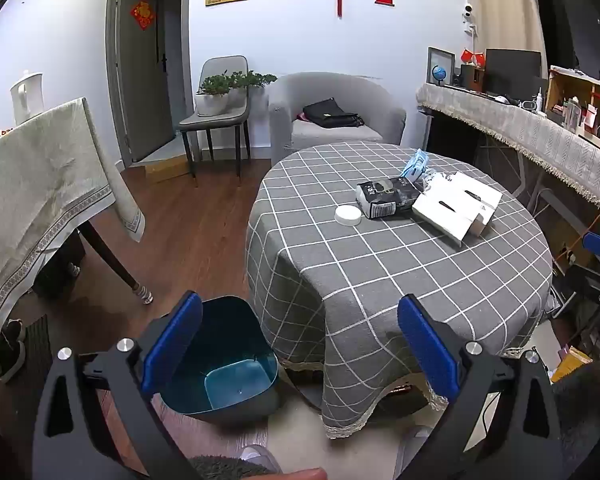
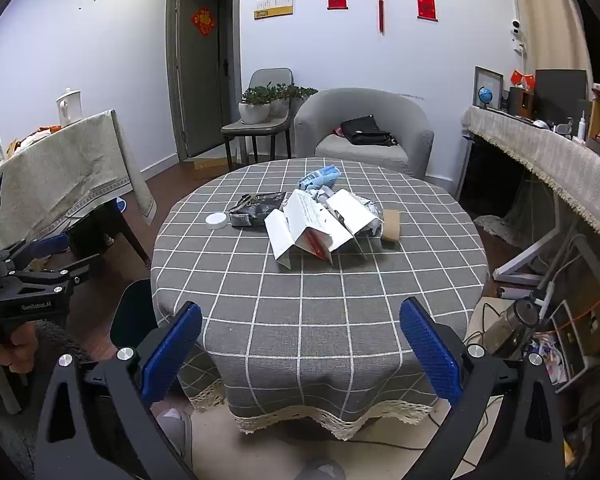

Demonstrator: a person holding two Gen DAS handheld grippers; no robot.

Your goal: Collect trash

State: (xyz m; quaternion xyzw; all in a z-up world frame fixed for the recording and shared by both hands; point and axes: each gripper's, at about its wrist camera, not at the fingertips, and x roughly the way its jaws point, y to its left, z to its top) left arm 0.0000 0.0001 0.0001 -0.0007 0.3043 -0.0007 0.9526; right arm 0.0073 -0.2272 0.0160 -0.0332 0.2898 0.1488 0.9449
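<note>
Showing two open tools (image 1: 300, 320) (image 2: 300, 324), one bin (image 1: 228, 360)

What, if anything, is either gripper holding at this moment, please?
Nothing: the left gripper and the right gripper are both open and empty; the trash lies on the table.

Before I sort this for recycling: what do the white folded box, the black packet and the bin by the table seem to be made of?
White folded box: thin matte cardboard, judging by its sharp creases and flattened panels. Black packet: probably glossy plastic film, crumpled, with a printed label. Bin: likely smooth hard plastic, dark teal, with a slight sheen inside.
</note>
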